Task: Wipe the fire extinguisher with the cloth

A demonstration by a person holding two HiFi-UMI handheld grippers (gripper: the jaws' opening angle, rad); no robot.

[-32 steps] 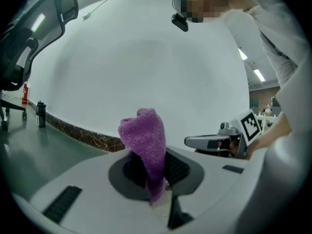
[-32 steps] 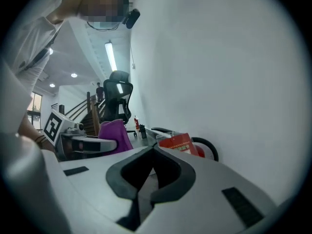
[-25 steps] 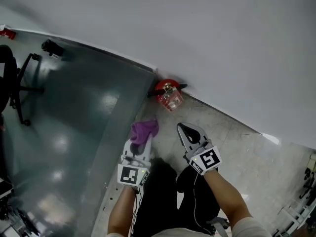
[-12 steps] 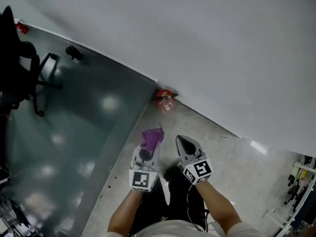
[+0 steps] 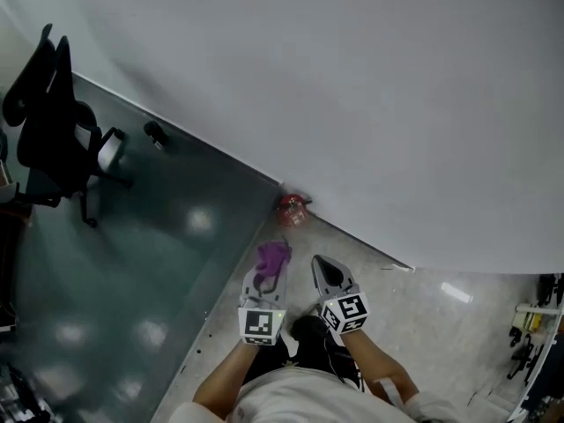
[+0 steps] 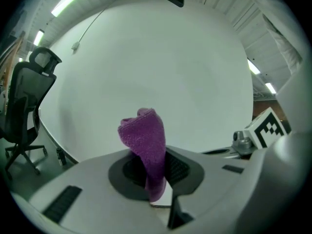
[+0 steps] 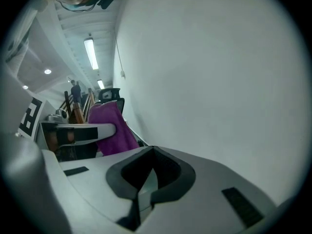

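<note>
- Pinching the cloth [image 5: 273,256] in the left gripper [image 5: 268,273], jaws drawn nearly together and pads pressing on the purple fabric.
- Showing, in the left gripper view, the cloth [image 6: 144,143] bunching up past the tips of the left gripper [image 6: 157,177] and trailing a short tail below the pads.
- Holding the right gripper [image 5: 321,264] just beside the left one, not touching it.
- Gripping nothing in the right gripper [image 7: 152,152]: jaws closed tip to tip, leaving only a narrow slit lower down between the pads.
- Aiming both grippers at the white wall [image 5: 370,86], tilting slightly downward.
- Leaving the extinguisher [image 5: 292,210] untouched: red, standing on the floor [image 5: 414,315] against the foot of the wall, right at the seam between the dark green part and the pale part, beyond the cloth and clear of both grippers.
- Catching, at the left of the right gripper view, the side of the left gripper [image 7: 80,130] with the cloth [image 7: 109,128] sticking up from it.
- Placing the black chair [image 5: 57,122] on the dark green part, well off to the left of the extinguisher and near the wall; appearing too at the left edge of the left gripper view [image 6: 24,106].
</note>
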